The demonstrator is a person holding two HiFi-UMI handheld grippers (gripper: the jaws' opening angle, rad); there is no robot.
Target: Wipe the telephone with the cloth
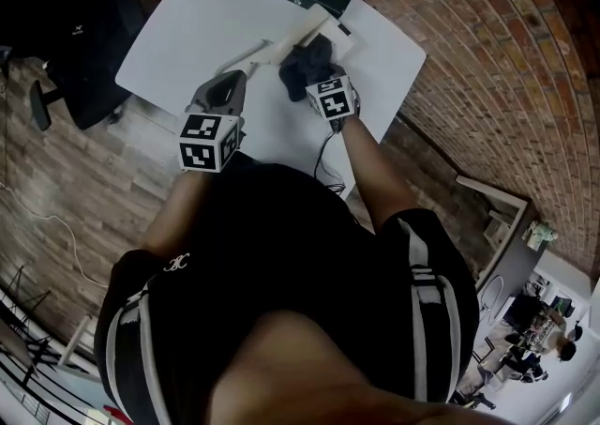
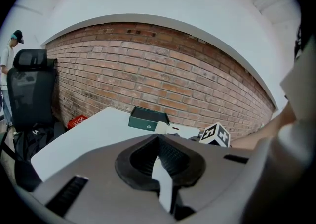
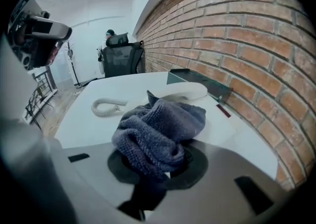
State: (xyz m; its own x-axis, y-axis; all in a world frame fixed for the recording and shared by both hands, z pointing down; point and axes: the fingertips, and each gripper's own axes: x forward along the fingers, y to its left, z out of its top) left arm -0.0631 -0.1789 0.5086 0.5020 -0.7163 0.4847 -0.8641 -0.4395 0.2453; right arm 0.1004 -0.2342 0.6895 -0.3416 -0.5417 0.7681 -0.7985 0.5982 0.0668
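The telephone [image 1: 305,31] sits far on the white table [image 1: 206,29], near the brick wall [image 1: 469,48]. Your right gripper [image 3: 154,162] clamps the bunched grey cloth [image 3: 158,129] at the phone's near side. Your left gripper [image 2: 159,156], jaws together on nothing, hovers just left.

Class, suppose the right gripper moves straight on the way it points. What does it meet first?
Probably the telephone handset. It lies directly beyond the cloth bunched in the right gripper, though depth is hard to judge.
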